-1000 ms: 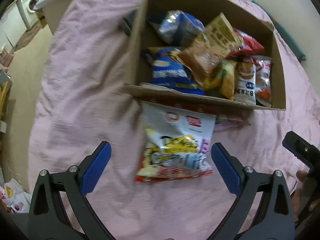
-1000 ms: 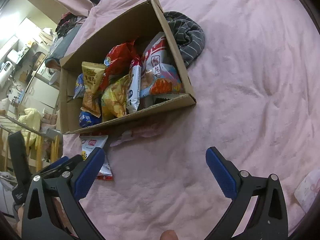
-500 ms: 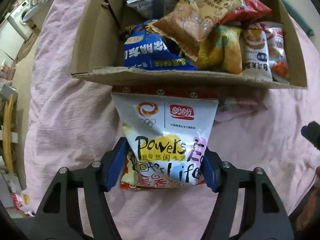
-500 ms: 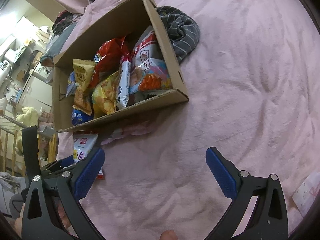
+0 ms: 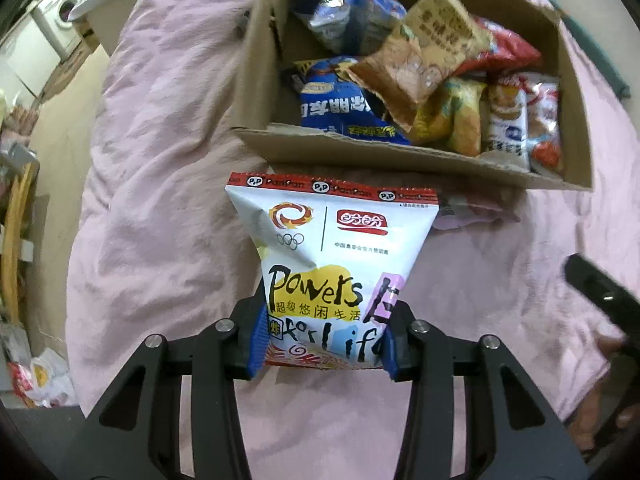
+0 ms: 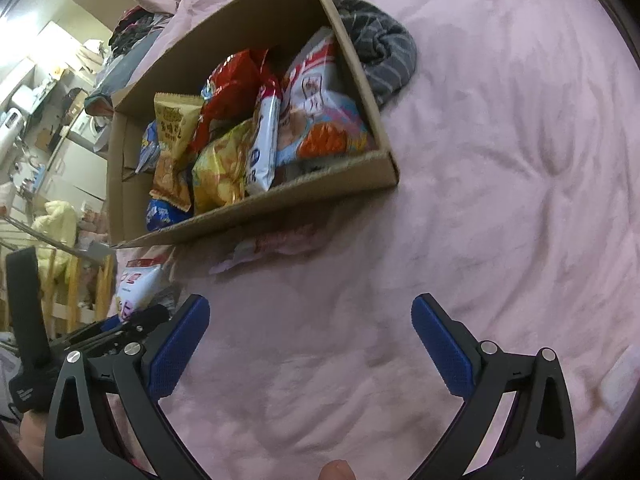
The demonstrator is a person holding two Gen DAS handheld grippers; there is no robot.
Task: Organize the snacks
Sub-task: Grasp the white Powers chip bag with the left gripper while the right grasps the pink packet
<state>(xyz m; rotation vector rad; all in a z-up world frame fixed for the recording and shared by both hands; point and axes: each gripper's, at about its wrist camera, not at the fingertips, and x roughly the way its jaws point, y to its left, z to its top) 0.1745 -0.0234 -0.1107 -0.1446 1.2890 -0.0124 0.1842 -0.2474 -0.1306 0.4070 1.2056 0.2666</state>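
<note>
Pink bedding point(image 6: 500, 160) covers the bed, with a cardboard box point(image 5: 260, 80) of snack packets at the upper centre of the left wrist view. Just below the box's near wall, in mid-frame, a white snack bag point(image 5: 332, 256) stands between the blue pads of the left gripper point(image 5: 324, 346), whose jaws are closing and already pinch its lower end. At the bottom of the right wrist view the right gripper point(image 6: 310, 344) hangs over bare bedding, jaws spread wide. A striped grey cloth point(image 6: 380, 60) lies beside the box's far corner.
</note>
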